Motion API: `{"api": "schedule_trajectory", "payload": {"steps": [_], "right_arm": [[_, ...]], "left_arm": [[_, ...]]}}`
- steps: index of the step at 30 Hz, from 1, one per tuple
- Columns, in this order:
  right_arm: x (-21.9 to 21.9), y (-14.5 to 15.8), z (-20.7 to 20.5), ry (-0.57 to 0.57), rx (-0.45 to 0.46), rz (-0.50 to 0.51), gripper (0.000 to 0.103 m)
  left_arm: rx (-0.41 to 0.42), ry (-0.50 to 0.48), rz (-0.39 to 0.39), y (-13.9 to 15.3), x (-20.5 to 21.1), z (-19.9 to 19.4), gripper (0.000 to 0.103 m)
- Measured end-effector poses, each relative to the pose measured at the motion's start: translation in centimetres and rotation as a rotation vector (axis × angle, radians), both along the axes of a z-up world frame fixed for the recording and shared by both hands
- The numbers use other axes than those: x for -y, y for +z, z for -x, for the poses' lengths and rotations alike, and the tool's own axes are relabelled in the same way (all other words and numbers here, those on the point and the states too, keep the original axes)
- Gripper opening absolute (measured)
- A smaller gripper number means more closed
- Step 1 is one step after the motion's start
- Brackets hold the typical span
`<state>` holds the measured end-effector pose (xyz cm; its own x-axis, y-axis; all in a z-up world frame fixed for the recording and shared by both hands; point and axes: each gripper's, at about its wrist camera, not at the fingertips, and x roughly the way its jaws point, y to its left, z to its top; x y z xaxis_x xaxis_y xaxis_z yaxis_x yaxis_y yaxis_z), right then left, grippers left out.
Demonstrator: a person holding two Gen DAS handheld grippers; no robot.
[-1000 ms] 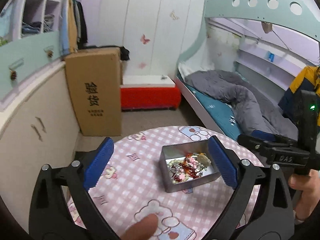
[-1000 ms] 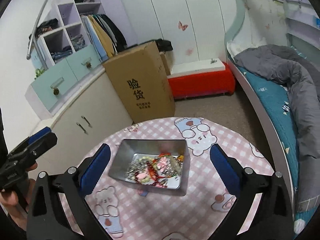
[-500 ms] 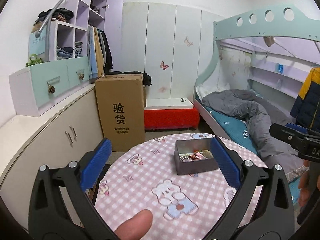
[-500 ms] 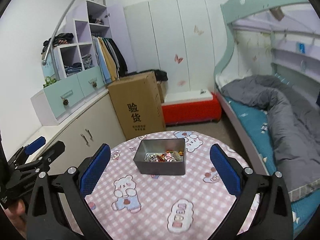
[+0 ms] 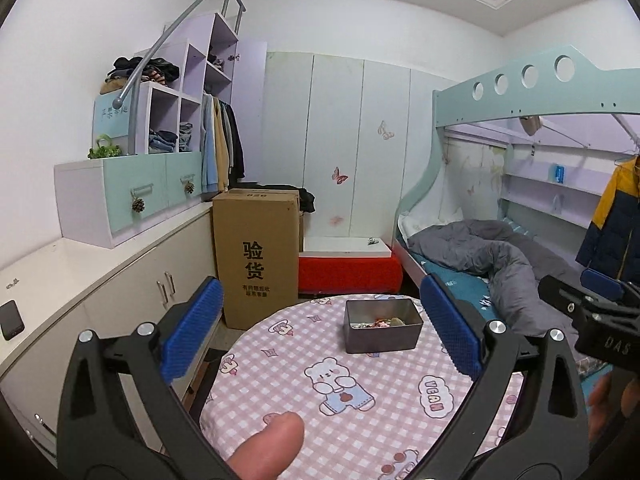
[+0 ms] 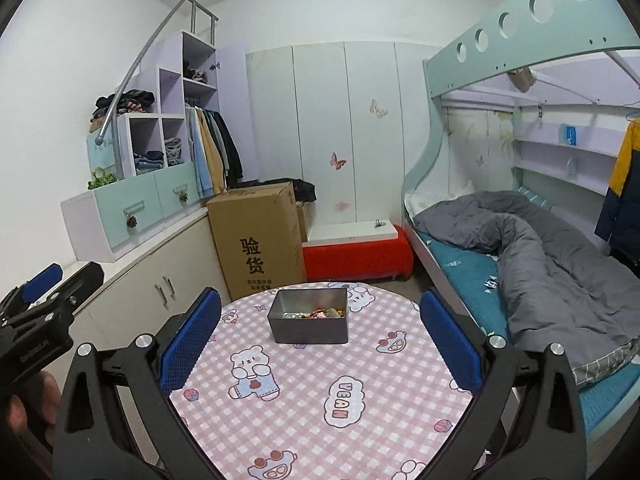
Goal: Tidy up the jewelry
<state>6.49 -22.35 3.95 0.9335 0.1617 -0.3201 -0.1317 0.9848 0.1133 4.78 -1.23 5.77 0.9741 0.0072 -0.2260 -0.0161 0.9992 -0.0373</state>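
A grey metal tin [image 5: 382,325] [image 6: 309,321] holding a heap of mixed jewelry [image 5: 376,323] [image 6: 316,313] stands on the far side of a round table with a pink checked cloth [image 5: 360,400] [image 6: 320,400]. My left gripper [image 5: 320,326] is open and empty, held back and above the table's near side. My right gripper [image 6: 320,328] is open and empty too, well short of the tin. Each gripper shows at the edge of the other's view.
A tall cardboard box [image 5: 256,256] and a red bench [image 5: 348,270] stand on the floor beyond the table. Cabinets [image 5: 100,300] run along the left. A bunk bed with a grey duvet [image 6: 540,248] is at the right.
Both grippers have pulled back and tilted up from close over the tin. The tin now looks small and far, and the whole room is in view. Both stay open and empty.
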Motion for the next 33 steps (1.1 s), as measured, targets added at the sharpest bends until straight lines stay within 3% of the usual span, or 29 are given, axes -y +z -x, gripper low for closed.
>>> {"api": "schedule_trajectory", "payload": {"steps": [10, 24, 33], "right_arm": [[-1.1, 0.0, 2.2, -0.027, 0.044, 0.062, 0.096], [-1.2, -0.4, 2.8, -0.029, 0.051, 0.071, 0.096], [-1.1, -0.3, 2.7, -0.025, 0.045, 0.065, 0.096]], "left_arm": [[0.020, 0.011, -0.036, 0.1, 1.2, 2.0, 0.097], [0.044, -0.046, 0.004, 0.0, 0.9, 3.0, 0.097], [0.037, -0.005, -0.015, -0.2, 1.2, 2.9, 0.097]]}}
